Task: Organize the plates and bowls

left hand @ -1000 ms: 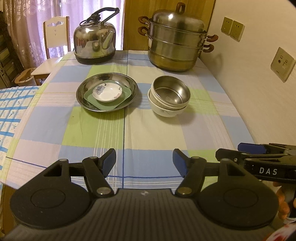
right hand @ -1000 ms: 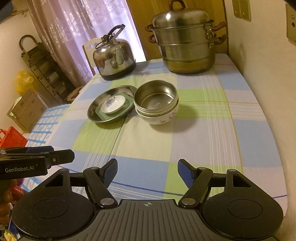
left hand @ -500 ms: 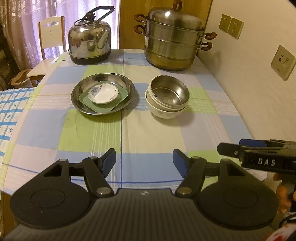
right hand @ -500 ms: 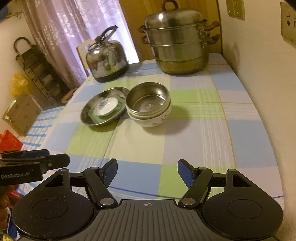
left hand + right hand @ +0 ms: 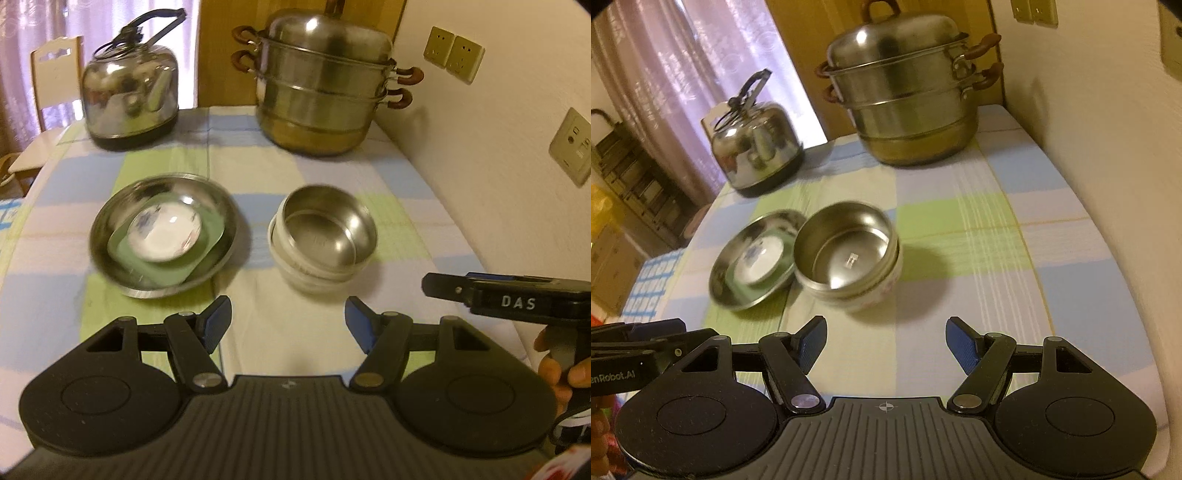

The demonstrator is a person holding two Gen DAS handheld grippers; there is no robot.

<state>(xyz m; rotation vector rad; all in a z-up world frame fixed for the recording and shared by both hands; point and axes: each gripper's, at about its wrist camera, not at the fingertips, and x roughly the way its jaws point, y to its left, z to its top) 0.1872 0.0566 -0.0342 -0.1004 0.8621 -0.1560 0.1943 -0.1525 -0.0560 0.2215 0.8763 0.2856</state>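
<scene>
Left wrist view: the left tongs (image 5: 288, 321) are held wide apart above the surface covered by a blue, green and white checked cloth (image 5: 303, 332), with nothing between the blue pads. Ahead and to the left, a wide shallow stainless-steel plate (image 5: 162, 236) is seen on the cloth; a pale green squarish plate (image 5: 166, 266) lies inside it, and a small white saucer with a blue pattern (image 5: 164, 236) rests on the green one. Just beside this stack, to the right and apart from it, a round stainless-steel bowl (image 5: 328, 230) is nested in a white ceramic bowl (image 5: 314, 280). At the far edge a shiny steel kettle with a black handle (image 5: 129, 96) and a tiered steel steamer pot with brown handles (image 5: 321, 88) are set.

In the right wrist view, the right tongs (image 5: 886, 343) are likewise spread wide and empty, held short of the nested bowls. The cream wall (image 5: 1108, 129) is seen along the right side.
</scene>
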